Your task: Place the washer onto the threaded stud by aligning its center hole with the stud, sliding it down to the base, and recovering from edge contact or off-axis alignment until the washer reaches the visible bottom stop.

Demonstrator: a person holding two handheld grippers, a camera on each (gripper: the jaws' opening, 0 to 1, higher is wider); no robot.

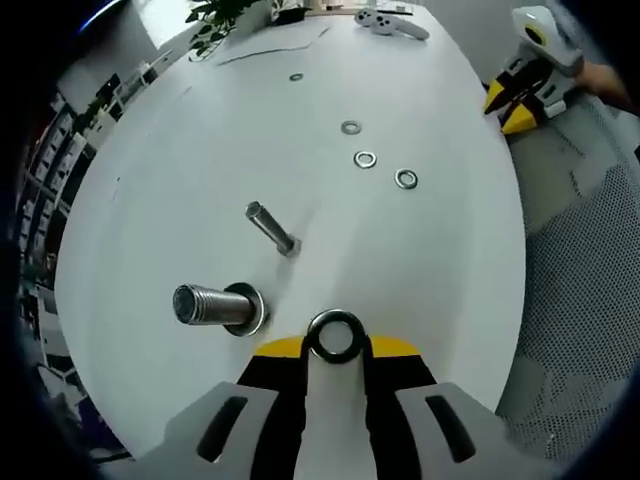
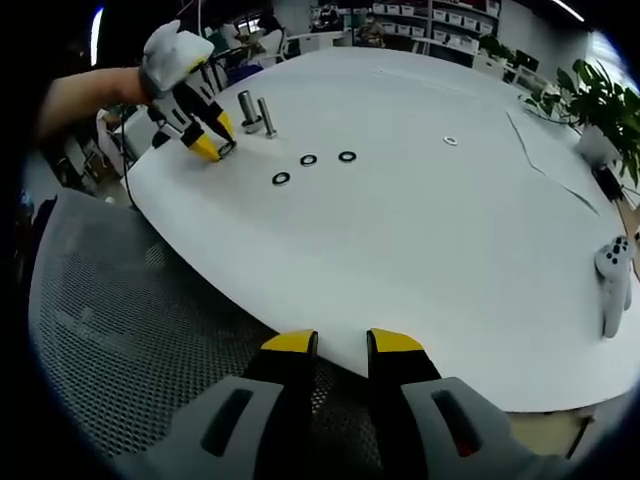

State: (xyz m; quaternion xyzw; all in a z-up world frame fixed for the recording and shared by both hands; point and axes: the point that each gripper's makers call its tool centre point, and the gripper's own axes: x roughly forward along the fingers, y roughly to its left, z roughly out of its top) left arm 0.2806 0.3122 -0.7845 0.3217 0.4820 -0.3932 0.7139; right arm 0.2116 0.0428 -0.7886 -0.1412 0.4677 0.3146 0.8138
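White oval table; mesh chair; potted plant; shelving behind.

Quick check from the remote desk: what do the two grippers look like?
Both match: the left gripper and right gripper have light grey bodies with dark slots, black jaws and yellow tips. In the right gripper view, the left gripper has a whitish housing and a thin dark cable hanging below it.

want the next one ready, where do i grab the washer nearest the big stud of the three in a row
The washer lies flat on the table, apart from its neighbours, so no face is grippable. Come from straight above and pinch opposite outer rim edges, or tilt one jaw under the rim. The left gripper already holds a washer.
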